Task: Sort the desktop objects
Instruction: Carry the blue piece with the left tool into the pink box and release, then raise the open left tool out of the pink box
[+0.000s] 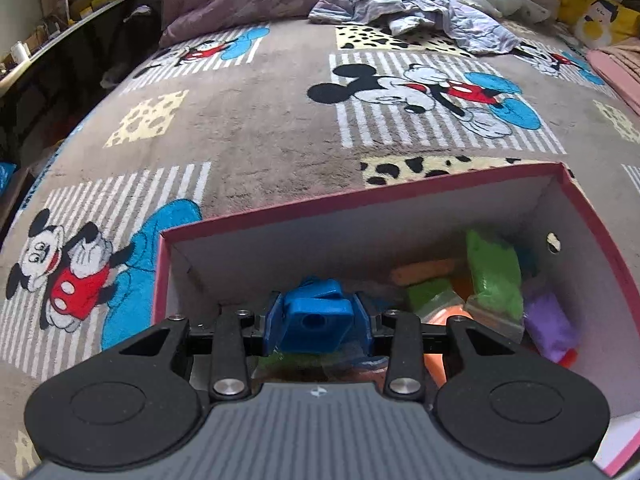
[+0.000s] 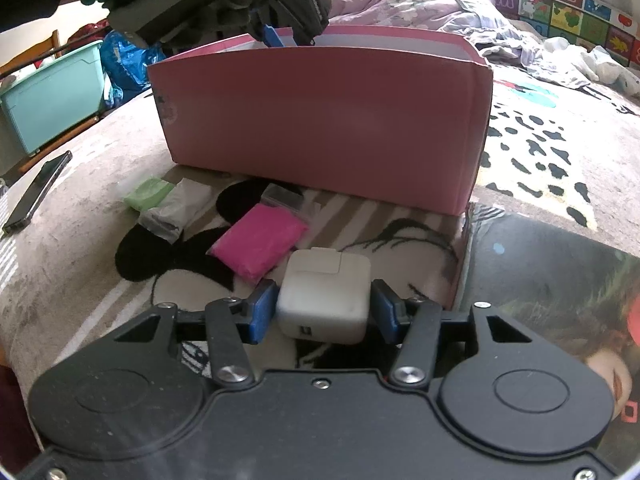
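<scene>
Currently left gripper (image 1: 316, 320) jaws clamp a blue block (image 1: 316, 326) over the pink box (image 2: 320, 120), lower centre of frame. Right gripper (image 2: 324, 312) pads grip the white charger (image 2: 324, 300) on the blanket, below the magenta pouch (image 2: 258, 242).

A pink box (image 2: 320, 120), magenta packet (image 2: 258, 242) and white charger (image 2: 324, 296) on a grey cartoon-mouse blanket (image 1: 248, 128).
</scene>
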A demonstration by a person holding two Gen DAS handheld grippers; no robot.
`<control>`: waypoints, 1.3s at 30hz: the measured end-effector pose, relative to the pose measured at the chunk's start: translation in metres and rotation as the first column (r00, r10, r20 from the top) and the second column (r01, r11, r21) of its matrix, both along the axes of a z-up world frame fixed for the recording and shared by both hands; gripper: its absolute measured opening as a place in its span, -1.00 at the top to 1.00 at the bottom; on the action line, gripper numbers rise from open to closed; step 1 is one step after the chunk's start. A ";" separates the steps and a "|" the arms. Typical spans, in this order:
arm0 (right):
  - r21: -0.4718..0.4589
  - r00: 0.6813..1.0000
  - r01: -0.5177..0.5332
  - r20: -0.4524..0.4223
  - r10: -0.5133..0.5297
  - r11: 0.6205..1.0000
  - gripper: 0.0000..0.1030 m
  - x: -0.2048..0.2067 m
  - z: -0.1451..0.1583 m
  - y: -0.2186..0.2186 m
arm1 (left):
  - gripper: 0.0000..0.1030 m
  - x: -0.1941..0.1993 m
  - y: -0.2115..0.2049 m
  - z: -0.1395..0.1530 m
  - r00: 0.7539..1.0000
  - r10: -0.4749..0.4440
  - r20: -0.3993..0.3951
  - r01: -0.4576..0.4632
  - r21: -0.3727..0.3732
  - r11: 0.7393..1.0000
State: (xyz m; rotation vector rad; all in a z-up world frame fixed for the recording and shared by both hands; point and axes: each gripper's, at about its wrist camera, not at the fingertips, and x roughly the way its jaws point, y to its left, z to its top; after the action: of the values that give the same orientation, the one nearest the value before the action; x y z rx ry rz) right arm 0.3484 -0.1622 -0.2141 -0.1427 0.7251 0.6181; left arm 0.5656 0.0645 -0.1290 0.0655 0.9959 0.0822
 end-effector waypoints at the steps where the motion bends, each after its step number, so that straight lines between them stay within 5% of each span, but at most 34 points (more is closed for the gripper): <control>1: 0.000 1.000 0.000 0.000 0.000 1.000 -0.02 0.000 0.000 0.000 | 0.23 0.001 0.001 0.000 1.000 0.008 -0.006 -0.008 -0.003 1.000; 7: 0.000 1.000 0.000 0.001 0.000 1.000 -0.02 0.000 -0.001 0.001 | 0.03 0.001 0.004 -0.001 0.999 0.027 -0.017 -0.027 -0.021 0.999; 39: 0.050 0.999 0.011 0.032 -0.013 0.999 0.09 -0.007 -0.001 -0.001 | -0.01 -0.116 -0.029 0.059 0.987 -0.044 0.157 0.045 -0.005 0.999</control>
State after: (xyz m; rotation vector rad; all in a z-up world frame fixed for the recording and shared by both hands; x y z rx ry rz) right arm 0.3411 -0.1636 -0.2148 -0.1017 0.6786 0.6210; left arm 0.4498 0.0352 -0.0704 0.0721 0.8374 0.0415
